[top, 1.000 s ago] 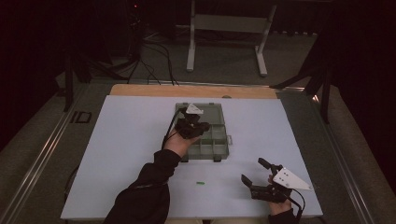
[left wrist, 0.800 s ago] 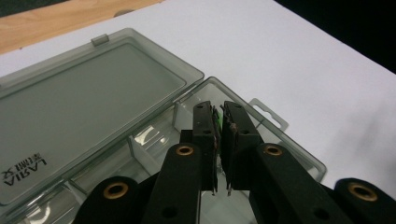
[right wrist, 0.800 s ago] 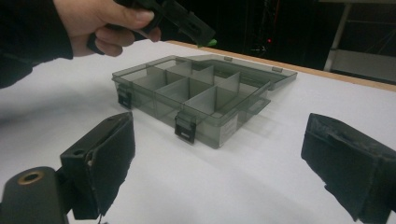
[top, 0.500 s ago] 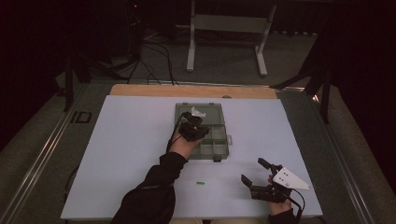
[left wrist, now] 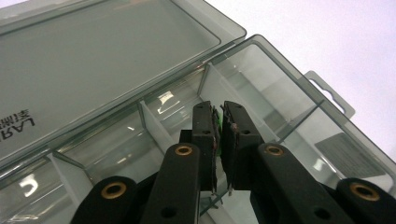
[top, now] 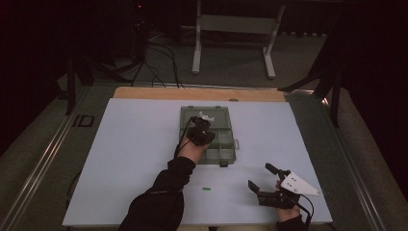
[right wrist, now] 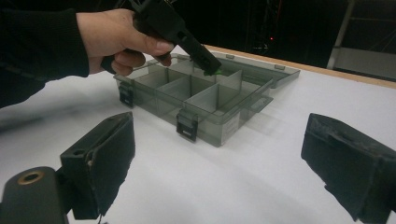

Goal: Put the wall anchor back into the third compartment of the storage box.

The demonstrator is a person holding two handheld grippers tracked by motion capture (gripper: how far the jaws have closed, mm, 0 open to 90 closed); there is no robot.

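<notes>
A clear grey compartment box lies open mid-table, its lid folded flat behind it. My left gripper points down into a back compartment, just above the dividers. It is shut on a small green piece pinched between its pads. The right gripper view shows the same green piece at the tip of the left gripper, over the box. My right gripper rests near the table's front right, open, with nothing between its jaws. Another small green piece lies on the table in front of the box.
The white table top has free room left of the box and between the box and the right gripper. A wooden strip runs along the far edge. A white metal stand and cables lie on the dark floor beyond.
My left hand has sunk toward the box's compartments with the green piece still pinched. The right gripper has stayed where it was.
</notes>
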